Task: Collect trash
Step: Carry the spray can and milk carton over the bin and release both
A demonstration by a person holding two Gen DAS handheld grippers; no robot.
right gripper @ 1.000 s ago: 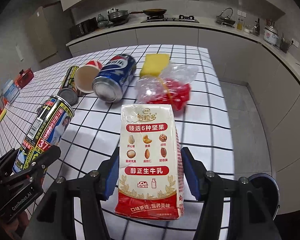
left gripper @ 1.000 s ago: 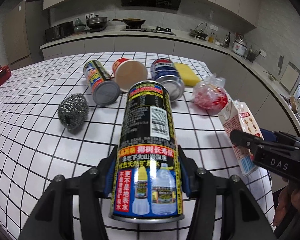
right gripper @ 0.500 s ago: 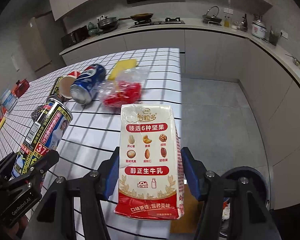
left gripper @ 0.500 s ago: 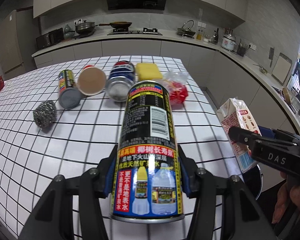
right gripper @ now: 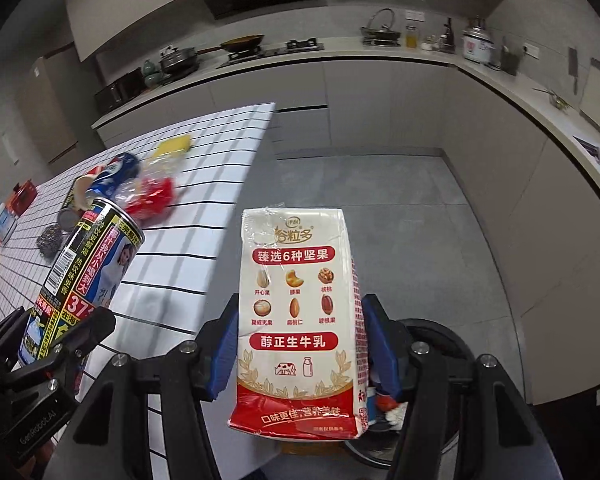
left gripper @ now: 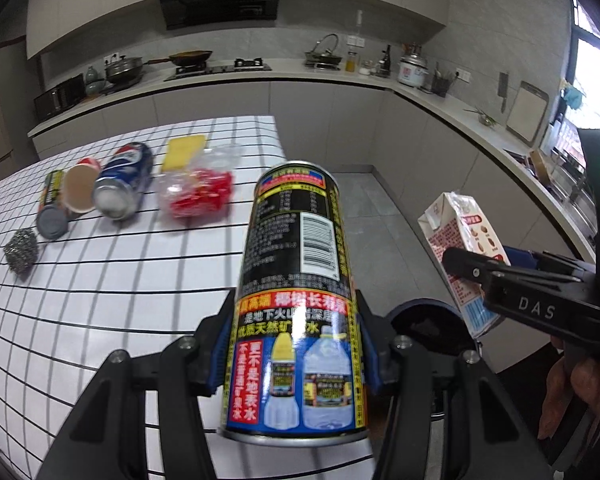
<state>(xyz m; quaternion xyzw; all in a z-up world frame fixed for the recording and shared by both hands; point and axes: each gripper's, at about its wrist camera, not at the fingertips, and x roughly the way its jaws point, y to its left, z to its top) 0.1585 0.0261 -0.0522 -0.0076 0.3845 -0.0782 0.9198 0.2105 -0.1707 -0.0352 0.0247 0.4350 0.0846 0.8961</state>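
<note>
My left gripper is shut on a tall black and yellow drink can, held over the right edge of the checked table. My right gripper is shut on a white and red milk carton, held above a round dark trash bin on the floor. The bin also shows in the left wrist view, just right of the can. The carton and right gripper show at the right of the left wrist view. The can shows at the left of the right wrist view.
On the table lie a blue can, a paper cup, a black and yellow can, a steel scourer, a yellow sponge and a plastic bag of red bits. Grey floor and kitchen counters lie to the right.
Both grippers have moved right, off the table's edge, carrying the can and the carton. The trash bin has come into view below them. The table items have slid left.
</note>
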